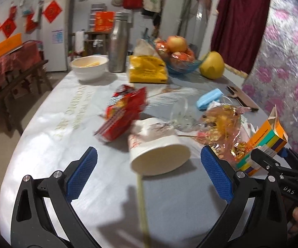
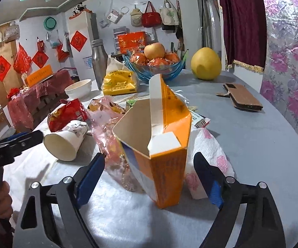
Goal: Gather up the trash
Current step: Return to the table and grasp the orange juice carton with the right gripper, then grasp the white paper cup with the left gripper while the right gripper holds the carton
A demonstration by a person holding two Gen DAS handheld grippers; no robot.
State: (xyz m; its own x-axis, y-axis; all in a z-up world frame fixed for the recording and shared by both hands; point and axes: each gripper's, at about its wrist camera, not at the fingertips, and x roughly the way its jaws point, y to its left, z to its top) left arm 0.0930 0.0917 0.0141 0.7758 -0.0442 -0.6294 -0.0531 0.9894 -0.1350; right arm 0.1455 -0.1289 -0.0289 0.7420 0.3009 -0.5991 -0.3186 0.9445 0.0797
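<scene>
A white paper cup (image 1: 155, 144) lies on its side, mouth toward me, just ahead of my open left gripper (image 1: 149, 163); its pads stand wide of the cup. My right gripper (image 2: 149, 165) is open around an upright orange carton (image 2: 165, 157) with its top flaps up; small gaps show at both pads. A red snack wrapper (image 1: 122, 111), a tipped clear plastic cup (image 1: 182, 113) and crumpled pink-gold cellophane (image 1: 221, 128) lie behind the paper cup. A floral napkin (image 2: 209, 150) lies right of the carton.
At the back of the table (image 2: 252, 155) stand a steel bottle (image 1: 118, 45), white bowl (image 1: 89, 66), yellow tissue pack (image 1: 147, 70), blue fruit bowl (image 2: 155, 68) and pomelo (image 2: 206, 64). A phone in a brown case (image 2: 242, 99) and a blue mask (image 1: 209, 99) lie right.
</scene>
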